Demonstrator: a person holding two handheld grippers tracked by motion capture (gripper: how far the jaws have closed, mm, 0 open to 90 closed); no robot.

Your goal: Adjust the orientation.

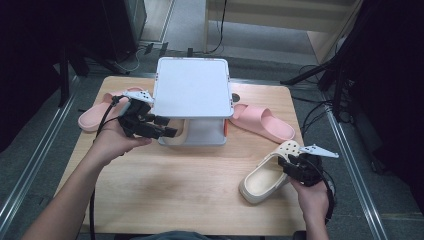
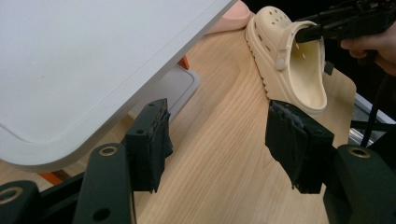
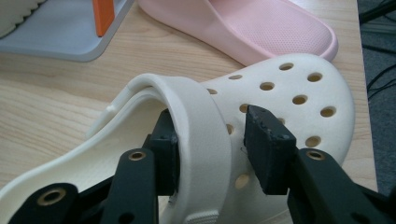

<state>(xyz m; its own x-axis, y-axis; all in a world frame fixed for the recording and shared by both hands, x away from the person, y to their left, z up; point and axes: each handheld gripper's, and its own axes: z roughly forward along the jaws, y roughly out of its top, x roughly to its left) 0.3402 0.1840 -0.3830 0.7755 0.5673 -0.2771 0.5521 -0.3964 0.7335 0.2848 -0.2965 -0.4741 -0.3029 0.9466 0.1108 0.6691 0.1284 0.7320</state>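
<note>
Black jaws of the right gripper (image 3: 212, 149) are straddling the strap and upper of the cream clog (image 3: 280, 93): one pad is sitting inside the shoe against the strap, the other is standing just off the perforated upper, so the claw is bracketing the shoe rather than clamping it. In the high view the clog (image 1: 265, 177) is lying at about four o'clock on the wooden table (image 1: 190, 190), near the right edge, toe pointing away from the person. It is looking like moulded foam: probably light, springy and slightly yielding, unlikely to break, with a matte skin that should be offering fair friction. The strap and heel rim are offering the thinnest walls to pinch; the rounded toe is probably too bulky. The left gripper (image 2: 219, 149) is hovering with jaws apart and empty at nine o'clock, beside the white rack (image 1: 192, 87). Pink slides (image 1: 262, 122) are lying at ten and two o'clock. No brand, label or writing is legible.
</note>
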